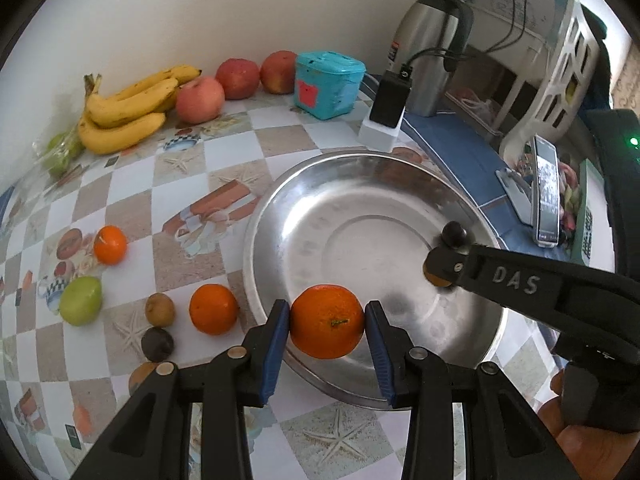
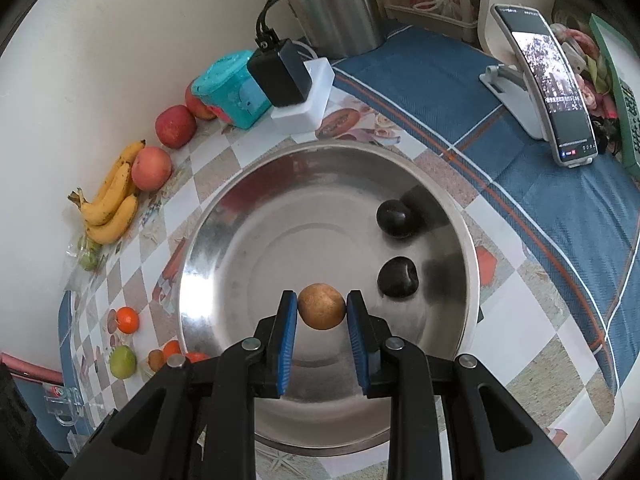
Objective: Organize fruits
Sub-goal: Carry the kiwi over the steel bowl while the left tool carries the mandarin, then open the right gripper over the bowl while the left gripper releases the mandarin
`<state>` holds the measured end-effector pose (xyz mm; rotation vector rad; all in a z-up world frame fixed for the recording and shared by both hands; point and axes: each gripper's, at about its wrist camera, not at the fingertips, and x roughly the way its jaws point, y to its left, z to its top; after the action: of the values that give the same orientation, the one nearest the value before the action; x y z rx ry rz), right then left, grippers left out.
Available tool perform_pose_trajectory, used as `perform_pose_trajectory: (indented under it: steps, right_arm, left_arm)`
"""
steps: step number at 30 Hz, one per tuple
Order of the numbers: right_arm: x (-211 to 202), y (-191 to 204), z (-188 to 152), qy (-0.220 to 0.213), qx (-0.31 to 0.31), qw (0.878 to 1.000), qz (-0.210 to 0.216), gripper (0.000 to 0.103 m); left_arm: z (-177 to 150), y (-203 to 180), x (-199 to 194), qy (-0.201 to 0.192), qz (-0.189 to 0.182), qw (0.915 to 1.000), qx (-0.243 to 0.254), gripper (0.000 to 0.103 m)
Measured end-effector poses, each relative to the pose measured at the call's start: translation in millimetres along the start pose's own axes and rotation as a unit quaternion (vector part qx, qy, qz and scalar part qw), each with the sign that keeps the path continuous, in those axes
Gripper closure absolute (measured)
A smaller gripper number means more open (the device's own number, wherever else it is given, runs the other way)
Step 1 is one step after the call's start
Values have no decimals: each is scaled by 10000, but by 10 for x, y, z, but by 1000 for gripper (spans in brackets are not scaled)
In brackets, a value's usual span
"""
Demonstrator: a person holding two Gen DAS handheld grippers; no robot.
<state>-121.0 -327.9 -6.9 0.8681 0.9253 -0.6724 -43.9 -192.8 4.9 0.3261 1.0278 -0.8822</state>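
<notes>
In the left wrist view, the left gripper (image 1: 326,322) clamps an orange (image 1: 326,321) between its pads just over the near rim of the bowl (image 1: 472,320), with 2 more oranges, a green fruit and 2 small fruits on the table to its left. In the right wrist view, the right gripper (image 2: 322,307) grips a small brown fruit (image 2: 322,306) above the bowl's floor, 2 dark fruits (image 2: 396,278) lying ahead and to its right. Both hands seem mid-delivery; next, each should lower its fruit into a bare spot and let go gently so nothing rolls.
</notes>
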Motion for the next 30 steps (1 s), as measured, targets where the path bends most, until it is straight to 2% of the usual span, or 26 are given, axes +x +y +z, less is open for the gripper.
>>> perform_pose_trajectory:
  steps: [11,14,17,24,30]
  right_arm:
    - [71,-3,-28,151,8,9999,-32,76]
    - [72,2,-23,135,-24,9999,-56,76]
    - [74,14,-22,129,-73,9999,-63,76]
    - [33,20,-12,17,-84,9999,-102,74]
    - [15,16,-7,-25,-81,9999,-107,74]
  left_arm:
    - [-51,-19,123,234,19,9997,-6,61]
    - [-54,-41,122,239,14,9997,23,58]
    - [-48,-47,105,221,2,9998,26,49]
    - [-30,-27,64,167,6,9999,-12,49]
    - [-8,119,29,170,108,9994,-288,49]
